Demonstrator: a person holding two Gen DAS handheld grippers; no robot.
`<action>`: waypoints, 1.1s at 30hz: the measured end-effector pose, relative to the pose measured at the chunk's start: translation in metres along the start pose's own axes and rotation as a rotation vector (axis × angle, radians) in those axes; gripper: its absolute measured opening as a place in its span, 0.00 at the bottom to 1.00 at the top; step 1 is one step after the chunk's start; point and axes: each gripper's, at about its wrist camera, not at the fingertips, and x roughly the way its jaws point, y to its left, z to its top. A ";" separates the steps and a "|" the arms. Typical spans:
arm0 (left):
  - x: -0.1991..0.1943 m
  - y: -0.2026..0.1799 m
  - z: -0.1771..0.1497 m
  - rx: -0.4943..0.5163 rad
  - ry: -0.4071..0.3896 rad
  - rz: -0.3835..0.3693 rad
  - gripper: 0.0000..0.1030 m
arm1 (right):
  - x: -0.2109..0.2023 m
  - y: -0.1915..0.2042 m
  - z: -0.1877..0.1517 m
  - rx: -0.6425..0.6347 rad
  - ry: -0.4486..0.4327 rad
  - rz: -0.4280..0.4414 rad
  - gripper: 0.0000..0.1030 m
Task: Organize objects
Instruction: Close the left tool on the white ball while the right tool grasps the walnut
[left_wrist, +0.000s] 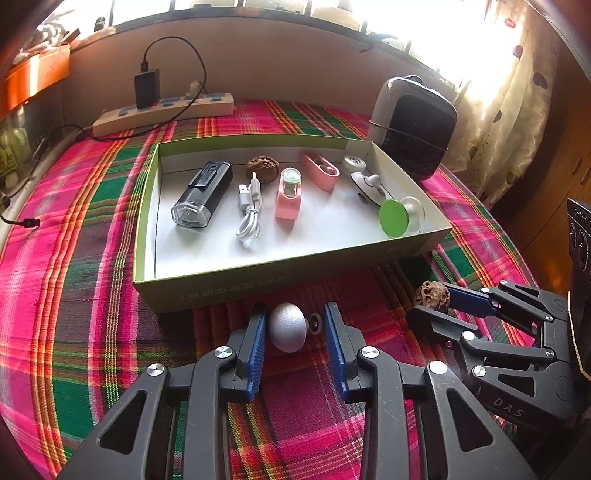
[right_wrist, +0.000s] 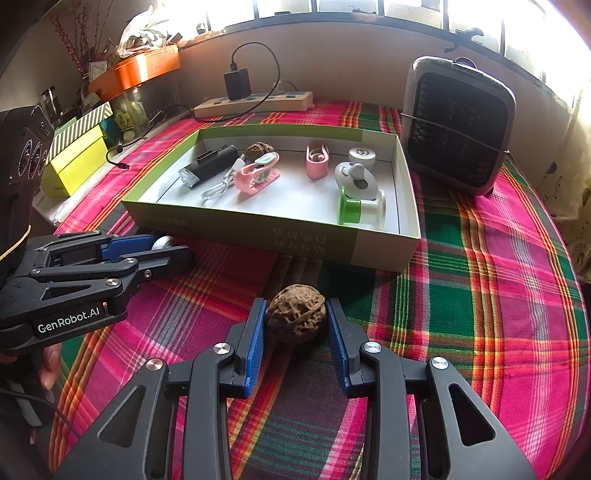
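A silver dome-shaped knob (left_wrist: 287, 327) with a small wheel on its side lies on the plaid cloth just in front of the green box (left_wrist: 236, 286). My left gripper (left_wrist: 295, 314) has its blue pads against both sides of it; from the right wrist view the left gripper (right_wrist: 173, 247) shows a white piece between its fingers. My right gripper (right_wrist: 295, 306) is shut on a brown walnut (right_wrist: 296, 314), low over the cloth in front of the box (right_wrist: 240, 229). The left wrist view shows the right gripper (left_wrist: 428, 302) holding the walnut (left_wrist: 432, 294).
In the box lie a black bike light (left_wrist: 203, 194), a white cable (left_wrist: 249, 210), a second walnut (left_wrist: 263, 168), two pink clips, white parts and a green-capped spool (left_wrist: 397, 218). Behind it are a power strip (left_wrist: 162, 114) with a charger and a small heater (left_wrist: 413, 125).
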 end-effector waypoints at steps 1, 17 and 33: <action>0.000 0.000 0.000 0.002 0.000 0.001 0.27 | 0.000 0.000 0.000 0.000 0.000 0.000 0.32; 0.000 -0.003 -0.001 0.014 -0.005 0.017 0.27 | 0.000 0.000 0.000 0.000 0.000 -0.001 0.32; -0.006 -0.010 -0.004 0.041 -0.016 0.040 0.27 | 0.000 0.000 0.001 -0.002 -0.001 -0.005 0.32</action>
